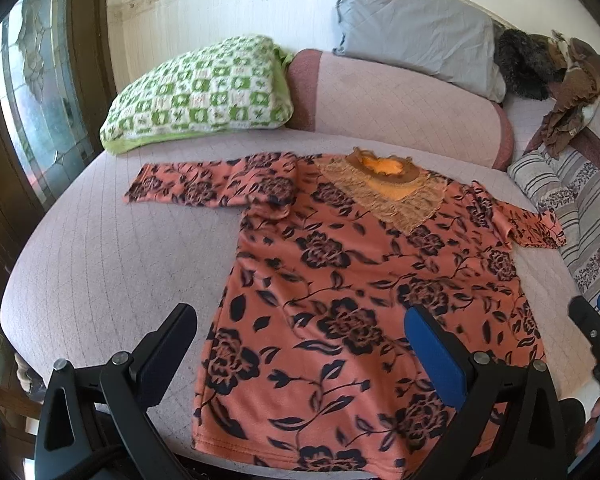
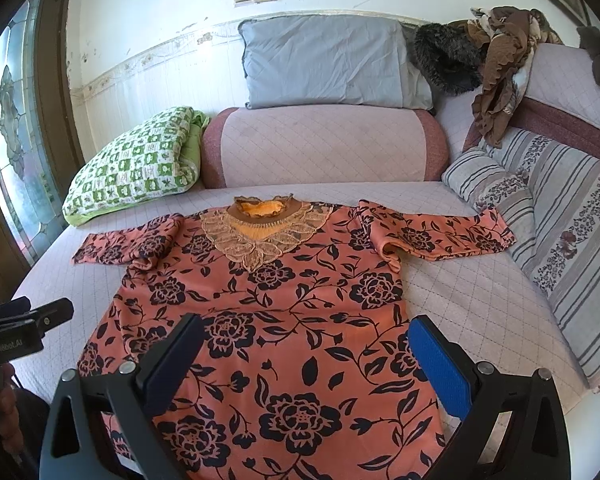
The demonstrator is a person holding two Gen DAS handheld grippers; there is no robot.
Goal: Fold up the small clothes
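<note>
A small orange top with black flowers and a lace collar [image 1: 360, 288] [image 2: 284, 320] lies flat, face up, on a lilac quilted bed [image 1: 100, 264] [image 2: 480, 292], both sleeves spread out sideways. My left gripper [image 1: 300, 320] is open and empty, held above the top's lower left part near the hem. My right gripper [image 2: 306, 336] is open and empty above the lower middle of the top. The right gripper's tip shows at the right edge of the left wrist view [image 1: 592, 320], and the left gripper shows at the left edge of the right wrist view [image 2: 24, 324].
A green-and-white checked pillow [image 1: 204, 92] [image 2: 136, 160] lies at the back left. A pink bolster [image 1: 400, 100] [image 2: 324, 144] and a grey pillow [image 1: 416, 28] [image 2: 324, 60] sit behind the top. Striped cushions [image 1: 572, 208] [image 2: 560, 232] and piled brown clothes [image 2: 500, 64] are at the right.
</note>
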